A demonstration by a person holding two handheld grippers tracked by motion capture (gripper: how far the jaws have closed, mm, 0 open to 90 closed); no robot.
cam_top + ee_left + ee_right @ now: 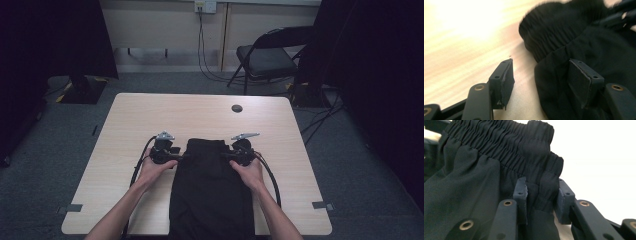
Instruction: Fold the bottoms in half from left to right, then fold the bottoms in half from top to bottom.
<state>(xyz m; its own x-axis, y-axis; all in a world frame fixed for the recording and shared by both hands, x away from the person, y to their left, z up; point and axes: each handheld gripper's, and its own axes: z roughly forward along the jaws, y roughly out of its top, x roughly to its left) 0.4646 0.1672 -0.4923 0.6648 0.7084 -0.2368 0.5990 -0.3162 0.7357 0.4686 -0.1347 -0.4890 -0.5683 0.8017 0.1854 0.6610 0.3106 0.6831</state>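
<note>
High view: black fabric garment with a gathered elastic waistband (210, 185) lies flat on the light wood-grain table (130, 120), waistband end toward the far side, lower part running off the near edge. Left gripper (176, 157) sits at the garment's left edge just below the waistband, right gripper (226, 155) at the right edge opposite it, both pointing inward toward each other, a bare hand on each. Left gripper view: left gripper (546, 80) jaws spread wide; one pad hangs over bare table beside the cloth, the other lies over the black fabric, edge of the garment (574, 45) between them but not pinched, so nothing gripped. Right gripper view: right gripper (541, 200) jaws drawn in close with a bunched fold of the garment (474, 187) just under the waistband between the pads, both pads against the cloth, so it has hold of the fabric. Round dark grommet (236, 108) in the tabletop near the far edge, well apart from the garment. Black folding chair (267, 57) stands on the grey carpet beyond the table.
</note>
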